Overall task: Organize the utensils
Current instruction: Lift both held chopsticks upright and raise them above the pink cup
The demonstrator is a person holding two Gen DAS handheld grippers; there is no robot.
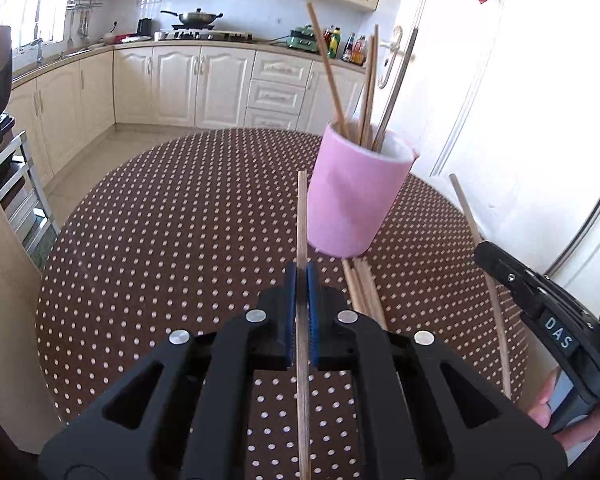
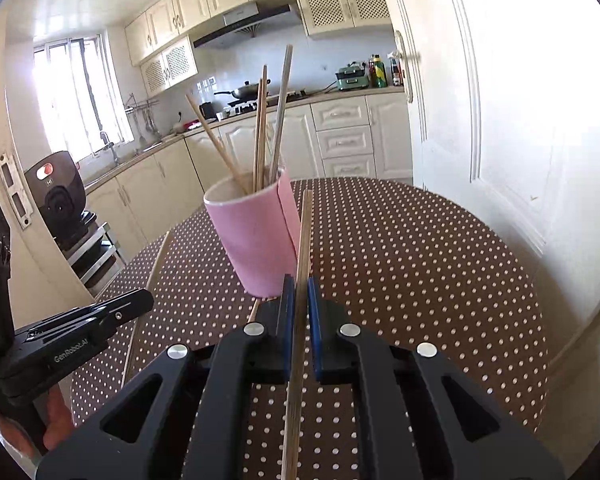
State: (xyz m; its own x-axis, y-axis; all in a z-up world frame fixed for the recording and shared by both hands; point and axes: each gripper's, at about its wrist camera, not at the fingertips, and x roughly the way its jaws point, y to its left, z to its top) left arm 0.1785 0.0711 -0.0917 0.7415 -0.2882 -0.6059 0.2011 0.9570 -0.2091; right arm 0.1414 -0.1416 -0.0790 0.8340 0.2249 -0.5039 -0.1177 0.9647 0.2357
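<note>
Hand-held grippers (image 1: 301,280) (image 2: 299,292) clamped on chopsticks (image 1: 302,216) (image 2: 305,232)

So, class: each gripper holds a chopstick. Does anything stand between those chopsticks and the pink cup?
Nothing visible does. The left gripper and right gripper each clamp a chopstick just short of the pink cup; its open mouth already holds several chopsticks.
</note>
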